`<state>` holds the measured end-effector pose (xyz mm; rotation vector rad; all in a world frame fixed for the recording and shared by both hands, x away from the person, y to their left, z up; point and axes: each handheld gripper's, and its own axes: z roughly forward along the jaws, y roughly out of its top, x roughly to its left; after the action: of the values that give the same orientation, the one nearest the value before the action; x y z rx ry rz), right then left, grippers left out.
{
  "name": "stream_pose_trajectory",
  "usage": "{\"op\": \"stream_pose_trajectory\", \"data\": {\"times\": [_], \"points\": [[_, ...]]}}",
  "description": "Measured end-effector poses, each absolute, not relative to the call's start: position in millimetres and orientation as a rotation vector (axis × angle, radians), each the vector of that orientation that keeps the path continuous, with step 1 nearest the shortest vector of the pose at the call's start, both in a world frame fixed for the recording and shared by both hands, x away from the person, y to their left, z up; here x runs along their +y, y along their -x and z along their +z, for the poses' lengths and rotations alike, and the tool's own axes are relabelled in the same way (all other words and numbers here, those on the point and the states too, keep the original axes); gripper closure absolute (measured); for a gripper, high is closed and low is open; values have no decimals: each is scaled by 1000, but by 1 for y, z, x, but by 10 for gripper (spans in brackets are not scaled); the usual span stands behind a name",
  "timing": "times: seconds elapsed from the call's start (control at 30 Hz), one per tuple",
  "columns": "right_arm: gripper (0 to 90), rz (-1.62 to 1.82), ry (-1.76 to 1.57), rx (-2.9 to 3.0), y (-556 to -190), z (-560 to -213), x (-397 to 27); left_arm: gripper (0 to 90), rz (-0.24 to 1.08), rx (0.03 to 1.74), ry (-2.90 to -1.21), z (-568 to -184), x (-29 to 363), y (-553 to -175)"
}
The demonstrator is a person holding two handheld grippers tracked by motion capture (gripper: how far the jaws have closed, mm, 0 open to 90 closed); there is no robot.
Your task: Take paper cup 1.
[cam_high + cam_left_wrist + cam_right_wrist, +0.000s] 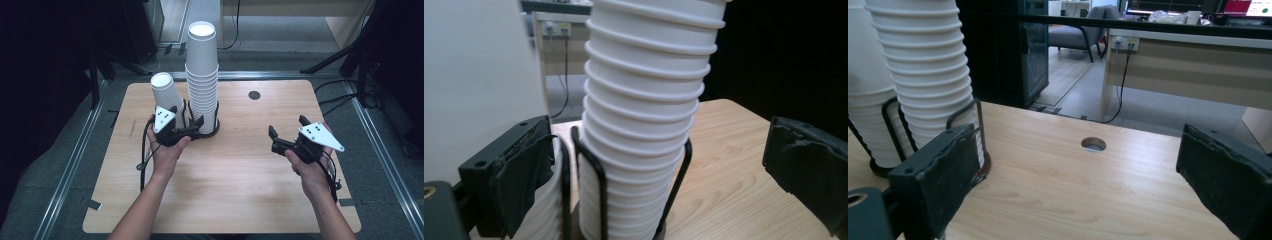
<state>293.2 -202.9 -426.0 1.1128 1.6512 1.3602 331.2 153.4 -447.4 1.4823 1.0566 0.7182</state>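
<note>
A tall stack of white paper cups (202, 70) stands in a black wire holder (216, 119) at the middle back of the wooden table (235, 170). A shorter stack (165, 92) leans left beside it. My left gripper (187, 116) is open at the holder's base. In the left gripper view the tall stack (644, 125) rises between its wide-apart jaws, and the left jaw lies against the shorter stack (549, 210). My right gripper (287, 125) is held open over the table's right half with nothing between its jaws. Its view has the tall stack (928, 65) and holder (965, 112) at the left.
A round cable hole (254, 95) sits in the table behind the right gripper, also visible in the right gripper view (1093, 144). Dark stand legs (330, 62) flank the table's far corners. A metal rail (70, 165) runs along the left side.
</note>
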Motion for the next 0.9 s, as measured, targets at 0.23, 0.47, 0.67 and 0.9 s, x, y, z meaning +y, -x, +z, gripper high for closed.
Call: {"op": "stream_pose_trajectory", "data": {"times": [0.23, 0.47, 0.67, 0.9], "points": [[27, 1414, -1070, 1673, -300, -409, -185, 2, 728, 1050, -1484, -448, 139, -342], [16, 1461, -1041, 1675, -306, -394, -166, 2, 758, 1069, -1477, -450, 129, -356], [0, 1493, -1028, 1673, -313, -384, -152, 2, 777, 1089, -1479, -453, 123, -363], [0, 1556, -1008, 1675, -322, -370, -132, 2, 819, 1135, -1458, -455, 118, -371]]}}
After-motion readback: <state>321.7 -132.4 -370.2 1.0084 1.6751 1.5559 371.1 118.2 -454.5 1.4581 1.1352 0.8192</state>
